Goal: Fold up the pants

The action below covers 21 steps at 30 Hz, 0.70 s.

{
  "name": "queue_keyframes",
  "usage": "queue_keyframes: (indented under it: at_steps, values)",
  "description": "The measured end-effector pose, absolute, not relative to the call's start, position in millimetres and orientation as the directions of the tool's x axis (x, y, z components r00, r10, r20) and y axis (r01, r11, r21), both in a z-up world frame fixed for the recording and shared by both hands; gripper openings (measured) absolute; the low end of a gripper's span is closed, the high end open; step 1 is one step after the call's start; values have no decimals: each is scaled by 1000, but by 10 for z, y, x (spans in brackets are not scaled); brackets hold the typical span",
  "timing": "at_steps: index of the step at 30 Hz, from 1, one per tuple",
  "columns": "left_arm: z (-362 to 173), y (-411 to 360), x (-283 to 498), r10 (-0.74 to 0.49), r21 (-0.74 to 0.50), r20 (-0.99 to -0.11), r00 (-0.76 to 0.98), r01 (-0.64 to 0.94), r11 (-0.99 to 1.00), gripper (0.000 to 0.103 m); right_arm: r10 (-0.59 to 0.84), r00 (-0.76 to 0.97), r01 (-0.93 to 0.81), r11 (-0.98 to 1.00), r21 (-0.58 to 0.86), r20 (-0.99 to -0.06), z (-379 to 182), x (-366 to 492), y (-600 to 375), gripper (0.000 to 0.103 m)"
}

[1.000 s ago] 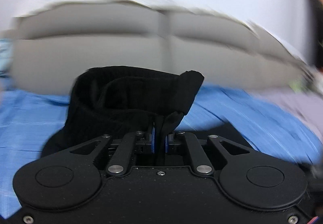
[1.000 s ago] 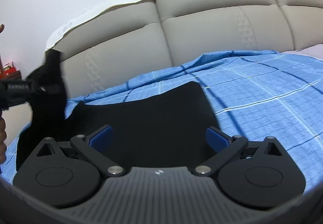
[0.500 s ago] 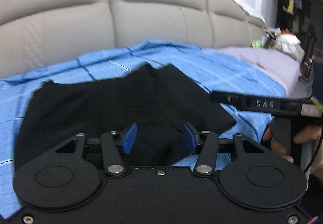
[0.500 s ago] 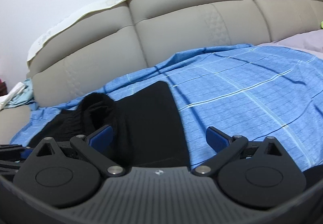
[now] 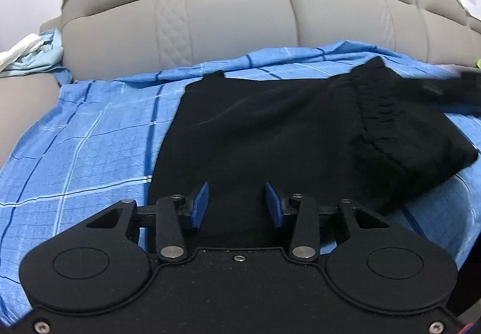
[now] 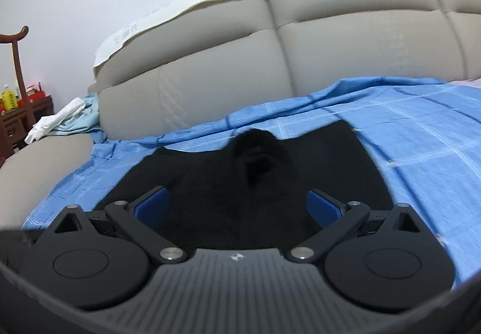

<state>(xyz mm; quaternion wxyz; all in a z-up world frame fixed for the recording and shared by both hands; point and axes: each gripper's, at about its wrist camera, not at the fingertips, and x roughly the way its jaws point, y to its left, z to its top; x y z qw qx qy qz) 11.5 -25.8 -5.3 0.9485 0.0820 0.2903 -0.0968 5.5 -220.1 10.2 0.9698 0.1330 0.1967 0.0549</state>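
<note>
The black pants (image 5: 270, 135) lie on the bed, spread over the blue checked sheet (image 5: 90, 135) close to the grey padded headboard (image 5: 228, 27). They look already doubled over: in the left wrist view the gathered elastic waistband (image 5: 372, 111) runs across the right part of the pile, resting on top of other black cloth, which suggests one portion has been laid over another to shorten the garment. In the right wrist view a small hump of fabric (image 6: 255, 150) stands up at the far edge, so the fold is probably not flat yet.

The left hand-held gripper (image 5: 237, 204) hovers over the near edge of the pants with its blue pads (image 5: 200, 204) apart and closing; the cloth lies beneath and beyond them, and nothing is pinched. This placement probably prepares a grab of the near hem for another fold.

The right hand-held gripper (image 6: 237, 204) is spread wide, holding nothing, aimed over the same black cloth, likely ready to take a second corner or press the hump down.

A heap of pale cloth (image 6: 57, 120) sits off to the left, clear of the work.
</note>
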Motion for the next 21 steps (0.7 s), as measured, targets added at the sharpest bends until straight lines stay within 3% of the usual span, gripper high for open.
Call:
queue_keyframes:
  at_steps: [4, 5, 6, 7, 11, 15, 21]
  values:
    - [-86, -311, 104, -143, 100, -562, 815, 238, 966, 39, 227, 850, -74, 945, 319, -475, 106, 654, -2077, 92]
    - [-96, -348, 95, -144, 99, -562, 815, 239, 966, 39, 237, 830, -65, 940, 334, -505, 88, 791, -2070, 72]
    - [-71, -351, 93, -152, 90, -565, 811, 244, 966, 39, 235, 811, -41, 936, 349, -536, 75, 903, -2077, 40]
    - [-33, -330, 89, -174, 70, -569, 804, 258, 964, 39, 233, 799, -15, 929, 369, -554, 78, 984, -2106, 33]
    - [317, -217, 150, -278, 8, -485, 829, 323, 947, 41, 201, 843, -27, 942, 335, -499, 171, 904, -2191, 32]
    - [645, -186, 613, -283, 50, -396, 874, 328, 943, 43, 185, 835, -23, 953, 303, -518, 64, 836, -2223, 35]
    - [500, -245, 1607, -252, 7, -542, 802, 304, 953, 37, 89, 876, 13, 978, 208, -474, 50, 658, -2139, 32]
